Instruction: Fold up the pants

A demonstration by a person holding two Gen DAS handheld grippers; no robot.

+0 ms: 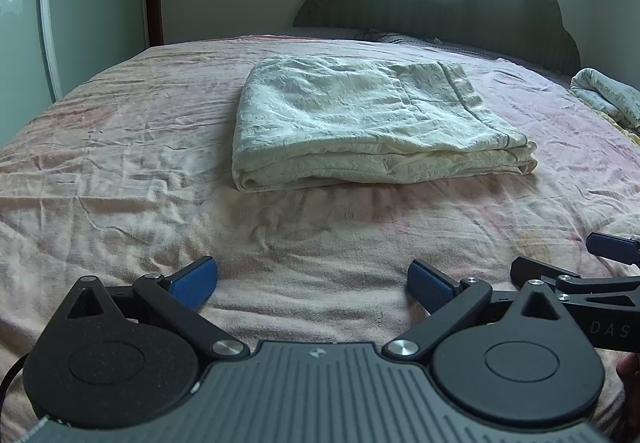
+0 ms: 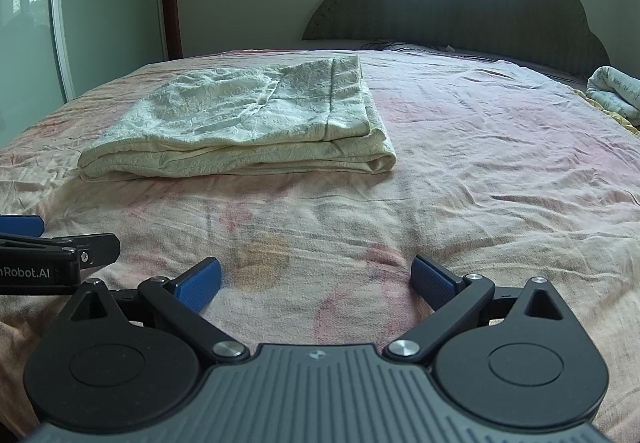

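The cream pants (image 1: 360, 123) lie folded in a flat stack on the pink bed sheet (image 1: 120, 163), ahead of both grippers. In the right wrist view the pants (image 2: 248, 123) sit ahead and to the left. My left gripper (image 1: 312, 283) is open and empty, low over the sheet, well short of the pants. My right gripper (image 2: 316, 281) is open and empty too, beside the left one. The right gripper's fingers (image 1: 612, 247) show at the right edge of the left wrist view. The left gripper's fingers (image 2: 24, 225) show at the left edge of the right wrist view.
A dark padded headboard (image 1: 460, 3) stands at the far end of the bed. A rolled printed blanket (image 1: 608, 99) lies at the far right of the bed. A glass door (image 1: 24, 23) and wall are on the left. Cables (image 2: 392, 43) lie near the headboard.
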